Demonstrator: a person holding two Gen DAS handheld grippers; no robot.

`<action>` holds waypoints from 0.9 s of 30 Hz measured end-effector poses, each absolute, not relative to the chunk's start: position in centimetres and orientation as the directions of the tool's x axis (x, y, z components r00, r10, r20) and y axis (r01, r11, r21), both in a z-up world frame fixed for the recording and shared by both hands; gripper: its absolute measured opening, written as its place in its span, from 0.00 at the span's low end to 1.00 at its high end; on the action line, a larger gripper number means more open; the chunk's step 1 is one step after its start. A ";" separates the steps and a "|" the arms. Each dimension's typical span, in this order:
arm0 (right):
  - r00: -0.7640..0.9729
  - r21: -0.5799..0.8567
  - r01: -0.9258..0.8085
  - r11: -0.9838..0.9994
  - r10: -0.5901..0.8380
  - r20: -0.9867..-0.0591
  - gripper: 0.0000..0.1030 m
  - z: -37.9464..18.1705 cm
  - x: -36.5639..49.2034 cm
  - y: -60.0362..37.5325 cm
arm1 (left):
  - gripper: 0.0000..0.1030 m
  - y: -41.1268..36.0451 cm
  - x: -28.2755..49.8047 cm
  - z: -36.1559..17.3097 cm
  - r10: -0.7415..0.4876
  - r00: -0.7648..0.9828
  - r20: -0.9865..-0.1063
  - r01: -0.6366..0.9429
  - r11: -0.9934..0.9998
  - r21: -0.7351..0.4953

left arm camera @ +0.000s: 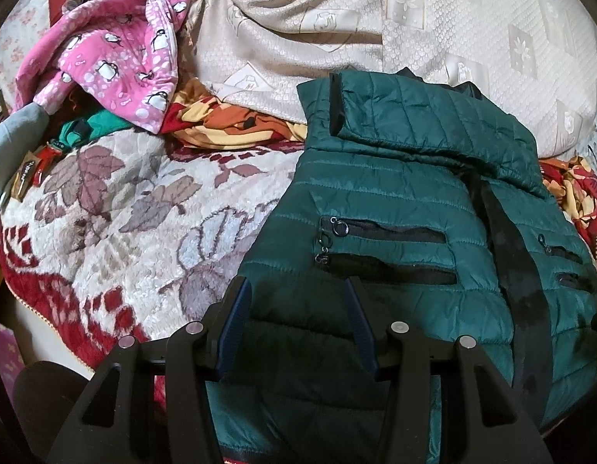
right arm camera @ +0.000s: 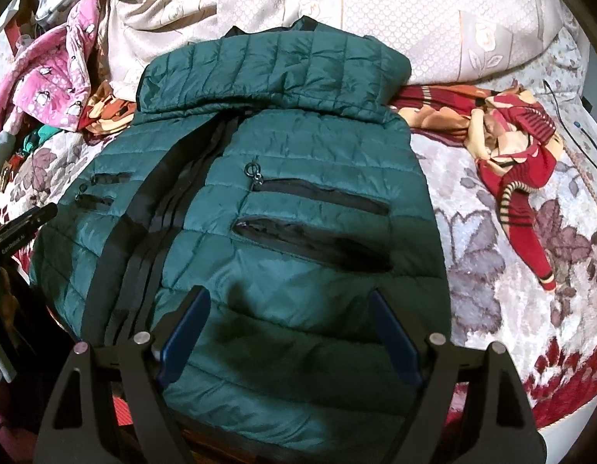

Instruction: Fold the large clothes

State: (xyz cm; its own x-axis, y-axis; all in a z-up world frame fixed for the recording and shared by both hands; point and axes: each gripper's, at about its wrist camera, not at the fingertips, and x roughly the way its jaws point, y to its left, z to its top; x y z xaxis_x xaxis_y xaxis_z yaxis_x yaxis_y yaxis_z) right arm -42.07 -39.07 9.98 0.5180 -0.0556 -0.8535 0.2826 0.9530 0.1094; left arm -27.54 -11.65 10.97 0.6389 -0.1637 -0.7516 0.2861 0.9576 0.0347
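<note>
Over the near hem of the green quilted jacket my right tongs hang with their blue pads spread wide, nothing between them but the fabric lying below — whether the tips touch it I cannot tell. My left tongs stand over the jacket's other lower corner, pads apart too, gripping nothing that I can see. The jacket lies flat on the bed's leaf-patterned blanket, front side up, its top part folded down across the chest, with black zip pockets and a black strip down the middle. The near hem is cut off behind both tongs. In the right wrist view, the other tool pokes in at the left edge with white lettering that seems to read "GenRobot.AI" — small and hard to make out. Farther out lie a pink penguin-print garment, a red striped knit and a cream patterned cover bunched at the back. A tagged item at the left wrist view's edge is too blurred to read.
</note>
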 end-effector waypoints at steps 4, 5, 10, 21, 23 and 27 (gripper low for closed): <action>0.511 0.100 0.284 0.953 -0.063 -0.857 0.85 9.9 -42.6 -39.3 | 0.30 -11.6 -27.6 10.7 -0.163 0.631 -0.758 0.292 0.956 0.038; 0.507 0.100 0.288 0.952 -0.063 -0.860 0.85 9.8 -42.8 -39.5 | 0.30 -11.5 -27.6 10.7 -0.164 0.629 -0.760 0.295 0.955 0.038; 0.487 0.106 0.338 0.935 -0.078 -0.870 0.85 9.6 -44.1 -41.1 | 0.30 -9.8 -26.8 11.0 -0.218 0.590 -0.778 0.300 0.953 -0.039; 0.415 0.142 0.414 0.899 -0.048 -0.909 0.86 7.7 -45.3 -44.6 | 0.32 -6.3 -24.8 9.0 -0.275 0.470 -0.839 0.239 0.954 -0.179; 0.407 0.166 0.415 0.894 -0.019 -0.913 0.87 7.0 -45.0 -44.8 | 0.35 -6.0 -24.5 8.6 -0.288 0.455 -0.843 0.233 0.952 -0.199; 0.401 0.195 0.407 0.892 0.018 -0.916 0.90 6.4 -44.2 -44.8 | 0.45 -5.2 -23.8 7.9 -0.304 0.439 -0.845 0.204 0.950 -0.236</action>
State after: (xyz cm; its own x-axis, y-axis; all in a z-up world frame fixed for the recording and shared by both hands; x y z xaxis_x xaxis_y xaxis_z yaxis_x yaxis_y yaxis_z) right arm -44.22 -44.85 6.36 0.4010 0.0178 -0.9159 0.4067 0.8924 0.1955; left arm -23.81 -5.20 7.94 0.4391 -0.3044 -0.8453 0.2036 0.9501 -0.2364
